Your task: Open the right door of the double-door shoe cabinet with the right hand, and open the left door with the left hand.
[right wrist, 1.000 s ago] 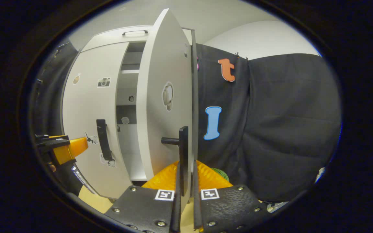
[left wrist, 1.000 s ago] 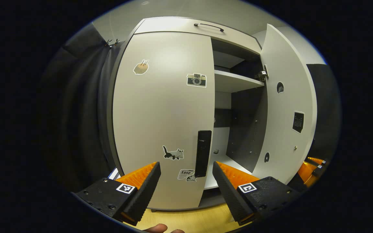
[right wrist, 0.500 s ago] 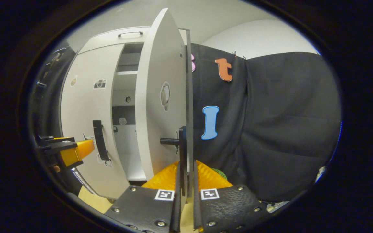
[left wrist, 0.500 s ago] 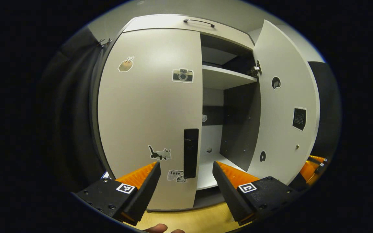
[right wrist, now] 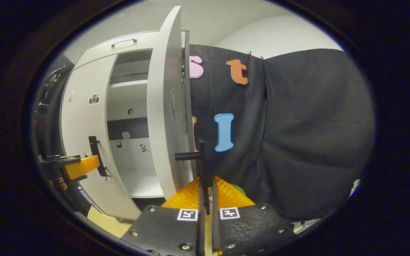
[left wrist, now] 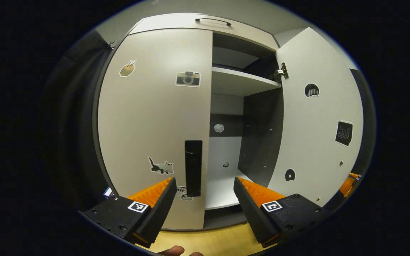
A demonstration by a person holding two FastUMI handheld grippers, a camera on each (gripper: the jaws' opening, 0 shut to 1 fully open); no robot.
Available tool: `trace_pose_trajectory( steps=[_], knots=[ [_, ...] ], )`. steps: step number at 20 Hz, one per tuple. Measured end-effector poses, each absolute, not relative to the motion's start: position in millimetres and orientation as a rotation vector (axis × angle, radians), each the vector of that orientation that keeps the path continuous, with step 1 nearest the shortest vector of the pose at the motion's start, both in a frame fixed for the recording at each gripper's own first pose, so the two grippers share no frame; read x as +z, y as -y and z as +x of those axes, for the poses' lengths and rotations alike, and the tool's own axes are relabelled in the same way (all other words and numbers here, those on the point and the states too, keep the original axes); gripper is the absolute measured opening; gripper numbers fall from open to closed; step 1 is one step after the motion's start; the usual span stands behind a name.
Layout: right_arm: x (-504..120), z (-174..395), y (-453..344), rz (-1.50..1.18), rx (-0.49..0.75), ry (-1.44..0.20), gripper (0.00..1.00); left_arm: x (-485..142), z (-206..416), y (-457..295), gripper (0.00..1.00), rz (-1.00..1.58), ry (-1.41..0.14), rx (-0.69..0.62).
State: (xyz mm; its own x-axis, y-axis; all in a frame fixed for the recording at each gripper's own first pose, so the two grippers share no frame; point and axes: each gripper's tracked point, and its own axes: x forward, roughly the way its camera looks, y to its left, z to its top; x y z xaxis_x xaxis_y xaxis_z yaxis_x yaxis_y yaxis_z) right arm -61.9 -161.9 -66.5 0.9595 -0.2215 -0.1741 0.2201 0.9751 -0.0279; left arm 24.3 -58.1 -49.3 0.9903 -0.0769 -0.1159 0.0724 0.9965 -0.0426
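The grey shoe cabinet's left door [left wrist: 151,117] is closed, with stickers and an upright black handle [left wrist: 193,167] near its inner edge. My left gripper [left wrist: 205,192] is open just short of that handle, which stands closer to its left finger. The right door [left wrist: 315,117] hangs wide open and looks nearly edge-on [right wrist: 164,117] in the right gripper view. My right gripper [right wrist: 205,202] is shut on the right door's black handle [right wrist: 201,160]. The left gripper [right wrist: 80,167] also shows beside the left door's handle [right wrist: 94,156].
Inside the cabinet are a white shelf [left wrist: 240,80] and a white bottom board [left wrist: 219,188]. Black cloth [right wrist: 297,135] hangs right behind the open right door. Light wooden floor [left wrist: 205,241] runs under the cabinet. A fingertip [left wrist: 171,250] shows at the bottom edge.
The right door has swung further open with my right gripper on its handle. In the left gripper view the left door's handle has drifted left, towards the left finger.
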Motion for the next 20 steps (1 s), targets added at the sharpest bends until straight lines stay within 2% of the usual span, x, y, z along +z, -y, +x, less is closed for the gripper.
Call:
trace_pose_trajectory(
  steps=[4,8,9,10,13,16,19,20],
  knots=[
    [-67.8,-58.6,179.8,0.02,-0.163,-0.194,0.07,-49.0,26.4,80.7,1.0,-0.034,-0.112,-0.073],
    [-67.8,-55.9,194.6,0.027,-0.114,-0.194,0.1,-53.3,32.3,87.9,1.0,-0.024,-0.118,-0.032],
    [-68.0,-55.8,196.0,0.031,-0.102,-0.198,0.18,-54.1,34.2,87.4,1.0,-0.025,-0.119,-0.017],
    [-66.6,-54.4,199.2,0.036,-0.093,-0.191,0.22,-55.2,36.7,85.7,1.0,-0.024,-0.12,0.002],
    [-67.0,-54.5,208.7,0.045,-0.053,-0.188,0.26,-56.9,46.5,72.8,1.0,-0.015,-0.115,0.071],
    [-66.5,-51.2,213.9,0.06,-0.01,-0.19,0.26,-61.1,58.4,58.3,1.0,-0.013,-0.118,0.134],
    [-67.0,-50.0,217.4,0.065,0.01,-0.185,0.34,-69.6,71.8,45.1,1.0,-0.017,-0.131,0.185],
    [-67.4,-49.6,217.8,0.063,0.018,-0.188,0.27,-73.0,75.7,41.0,1.0,-0.018,-0.136,0.199]
  ],
)
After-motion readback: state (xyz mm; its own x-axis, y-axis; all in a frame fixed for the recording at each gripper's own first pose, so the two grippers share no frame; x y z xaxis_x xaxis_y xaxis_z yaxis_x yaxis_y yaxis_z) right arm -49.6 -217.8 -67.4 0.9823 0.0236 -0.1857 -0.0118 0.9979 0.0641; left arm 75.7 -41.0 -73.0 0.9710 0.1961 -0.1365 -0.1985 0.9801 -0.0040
